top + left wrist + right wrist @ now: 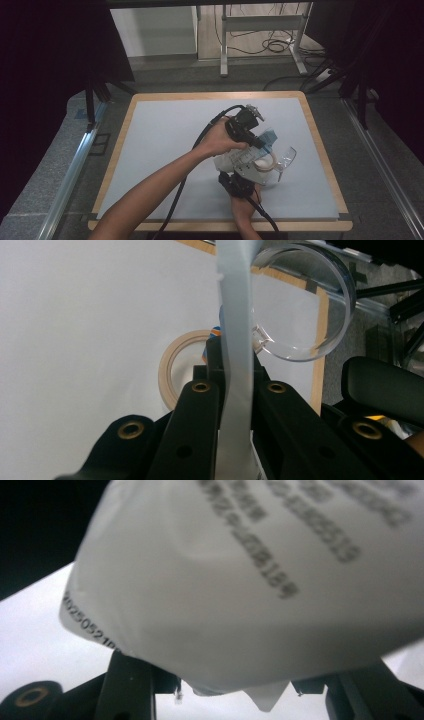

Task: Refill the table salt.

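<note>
Right of centre on the table (pixel 150 150), both grippers meet over a white pouch (pixel 239 161) with printed lettering. Seen from above, the left gripper (pixel 260 142) reaches in from the upper left of the cluster and the right gripper (pixel 235 181) comes up from the bottom edge. In the left gripper view the jaws are closed tight on a thin flat edge of the pouch (pixel 235 355), which runs up the middle of the frame. In the right gripper view the pouch (pixel 250 580) hangs above and across the jaws; their tips are hidden behind its lower edge, so I cannot tell whether they pinch it.

Just beyond the pouch lie a tape roll (pixel 172 372) and a clear round cup (pixel 305 305) on its side, the cup toward the right rim. My judgement: the pouch is lifted and held, but not yet opened or emptied, so most of the work remains.

Room is wide to the left and toward the top of the high view. Tight spots are the cup, the roll and the wooden right edge.
</note>
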`<state>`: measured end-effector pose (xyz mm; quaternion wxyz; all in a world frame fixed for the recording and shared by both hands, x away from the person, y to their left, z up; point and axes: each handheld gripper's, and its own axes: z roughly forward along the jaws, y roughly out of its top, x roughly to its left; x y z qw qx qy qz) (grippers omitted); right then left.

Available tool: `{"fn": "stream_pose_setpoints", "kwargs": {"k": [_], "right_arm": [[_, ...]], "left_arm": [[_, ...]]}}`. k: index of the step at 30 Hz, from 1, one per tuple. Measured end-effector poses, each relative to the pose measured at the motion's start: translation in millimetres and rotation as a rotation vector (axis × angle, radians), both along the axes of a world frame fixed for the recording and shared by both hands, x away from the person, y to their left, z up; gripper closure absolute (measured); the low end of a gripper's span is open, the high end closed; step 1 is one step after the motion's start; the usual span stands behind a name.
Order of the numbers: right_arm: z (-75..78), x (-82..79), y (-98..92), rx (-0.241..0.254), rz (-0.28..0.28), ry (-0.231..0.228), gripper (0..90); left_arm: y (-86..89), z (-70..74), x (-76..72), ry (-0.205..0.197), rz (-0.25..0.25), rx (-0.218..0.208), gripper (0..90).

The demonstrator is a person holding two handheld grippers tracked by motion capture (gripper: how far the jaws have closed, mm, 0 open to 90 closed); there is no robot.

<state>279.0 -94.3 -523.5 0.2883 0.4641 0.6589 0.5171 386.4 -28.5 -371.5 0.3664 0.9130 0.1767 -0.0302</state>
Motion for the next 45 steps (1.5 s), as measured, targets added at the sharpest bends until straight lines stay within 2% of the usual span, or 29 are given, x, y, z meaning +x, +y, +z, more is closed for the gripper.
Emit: {"fn": "stream_pose_setpoints", "kwargs": {"k": [4, 10, 11, 13, 16, 19, 20, 23, 25, 30, 36, 40, 45], "right_arm": [[-4.5, -0.9, 0.2, 0.003, 0.001, 0.016, 47.6], [-6.3, -3.3, 1.1, -0.013, 0.031, 0.038, 43.0], [-6.2, -3.9, 0.6, -0.014, 0.038, 0.042, 42.5], [-6.0, -4.7, -0.6, -0.032, 0.055, 0.048, 41.2], [-5.2, -8.5, -5.3, -0.054, 0.074, 0.057, 40.3], [-5.8, -12.2, -12.2, -0.064, 0.079, 0.070, 40.1], [-6.5, -12.8, -14.4, -0.067, 0.081, 0.070, 40.1], [-10.2, -12.9, -16.6, -0.058, 0.081, 0.085, 40.0], [-10.5, -11.9, -16.5, -0.060, 0.084, 0.089, 39.7], [-10.5, -10.6, -14.1, -0.072, 0.122, 0.113, 37.9], [-10.0, -13.9, -14.4, -0.077, 0.140, 0.120, 37.4], [-6.8, -15.9, -17.7, -0.077, 0.140, 0.109, 37.4], [-2.3, -17.8, -23.3, -0.068, 0.146, 0.096, 37.5]], "left_arm": [[11.7, -1.0, -0.7, -0.006, 0.014, -0.024, 89.6], [35.3, -1.7, -0.8, -0.004, 0.059, -0.087, 89.6], [35.3, -1.7, -0.8, -0.004, 0.059, -0.087, 89.7], [48.5, -1.9, -1.2, -0.001, 0.092, -0.126, 89.6], [57.3, -3.1, -1.8, -0.003, 0.110, -0.148, 89.8], [70.2, -6.5, -1.3, -0.010, 0.128, -0.171, 89.9], [76.6, -10.5, 0.1, -0.005, 0.139, -0.194, 89.9], [82.0, -15.5, 0.6, -0.005, 0.149, -0.215, 90.0], [82.9, -16.5, 0.4, -0.004, 0.154, -0.217, 90.0], [93.4, -16.0, -0.4, -0.017, 0.164, -0.259, 90.0], [106.8, -14.5, 0.0, -0.036, 0.203, -0.282, 90.0], [128.7, -21.7, 3.7, -0.050, 0.259, -0.297, 90.0], [154.2, -33.8, 9.9, -0.047, 0.319, -0.311, 90.0]]}}
